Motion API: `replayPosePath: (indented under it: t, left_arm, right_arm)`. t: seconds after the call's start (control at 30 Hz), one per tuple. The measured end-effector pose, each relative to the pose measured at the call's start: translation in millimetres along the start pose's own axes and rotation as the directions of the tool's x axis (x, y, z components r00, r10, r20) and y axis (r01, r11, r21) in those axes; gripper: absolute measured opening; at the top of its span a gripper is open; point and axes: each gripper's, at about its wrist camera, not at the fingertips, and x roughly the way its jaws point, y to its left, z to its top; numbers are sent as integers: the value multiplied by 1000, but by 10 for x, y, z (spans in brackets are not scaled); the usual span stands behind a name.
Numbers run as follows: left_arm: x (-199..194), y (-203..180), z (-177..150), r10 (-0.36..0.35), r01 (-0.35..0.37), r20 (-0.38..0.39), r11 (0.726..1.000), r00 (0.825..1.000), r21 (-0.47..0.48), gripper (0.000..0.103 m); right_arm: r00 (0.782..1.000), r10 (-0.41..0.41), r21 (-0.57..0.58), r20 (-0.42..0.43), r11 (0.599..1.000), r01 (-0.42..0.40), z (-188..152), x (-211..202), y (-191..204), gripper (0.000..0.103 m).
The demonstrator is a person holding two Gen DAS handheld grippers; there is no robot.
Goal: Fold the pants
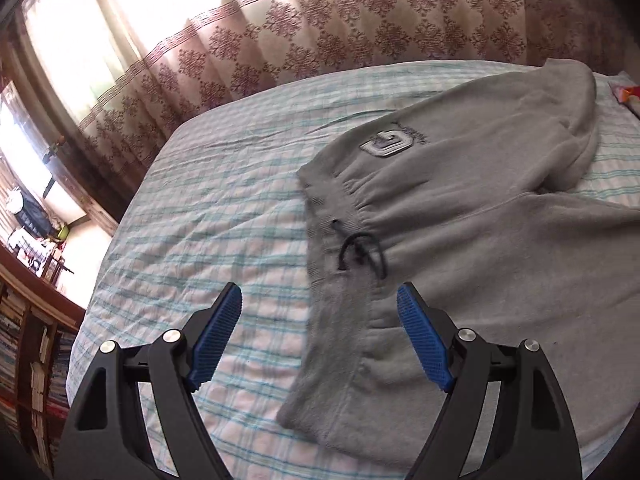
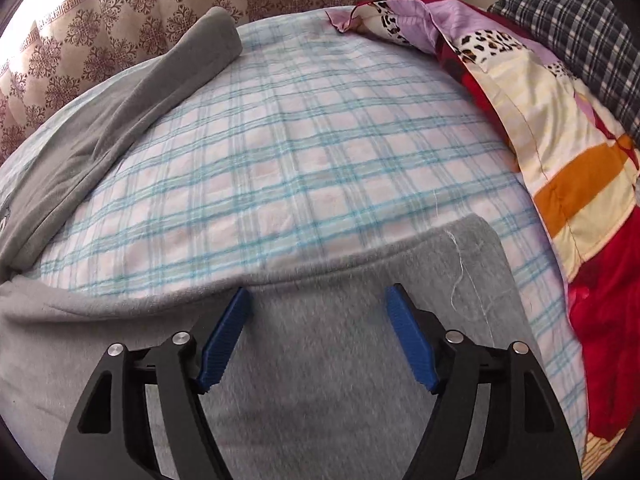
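1. Pants (image 1: 460, 208): grey fleece sweatpants, lying flat on the bed (image 1: 208, 216), spread open with the two legs splayed apart. Soft, slightly fuzzy surface.
2. Waistband (image 1: 320, 208): ribbed and gathered, with a dark drawstring (image 1: 362, 254) tied in a loose loop at its middle.
3. Logo patch (image 1: 386, 145): pale, angular emblem with small stitched lettering beside it, on the upper part of the far leg.
4. Far leg (image 2: 160, 80): a long strip running toward the patterned curtain (image 2: 120, 12), its surface creased lengthwise.
5. Near leg (image 2: 320, 300): flat under the right gripper, cuff end squared off; a loose white thread (image 2: 460, 276) lies on it.
6. Left gripper (image 1: 320, 300): blue pads spread wide, holding nothing, poised above the waistband edge.
7. Right gripper (image 2: 318, 302): blue pads spread wide, holding nothing, poised over the near leg.
8. Bedsheet: white with teal plaid lines.
9. Patchwork quilt (image 2: 560, 160): bunched along the bed's right side.
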Motion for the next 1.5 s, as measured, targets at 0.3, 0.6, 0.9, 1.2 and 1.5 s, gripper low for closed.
replayPosePath:
  t: [0.3, 0.6, 0.9, 1.2, 1.5]
  left_arm:
    - [69, -1391, 252, -322, 319, -16, 928, 947, 193, 81]
    - [484, -2378, 546, -399, 407, -83, 885, 913, 225, 81]
    - [799, -2532, 705, -352, 361, -81, 906, 933, 222, 89]
    - [749, -2285, 803, -439, 447, -83, 875, 894, 188, 89]
    - [756, -1757, 959, -560, 568, -98, 815, 823, 116, 90]
  right_arm:
    - [994, -55, 14, 100, 998, 54, 57, -220, 134, 81]
    - [984, 179, -79, 22, 981, -177, -304, -460, 734, 81]
    - [984, 176, -137, -14, 975, -176, -183, -81, 1179, 82]
    - [989, 147, -164, 31, 976, -140, -166, 12, 1259, 88]
    - [990, 134, -166, 49, 978, -124, -218, 0, 1283, 88]
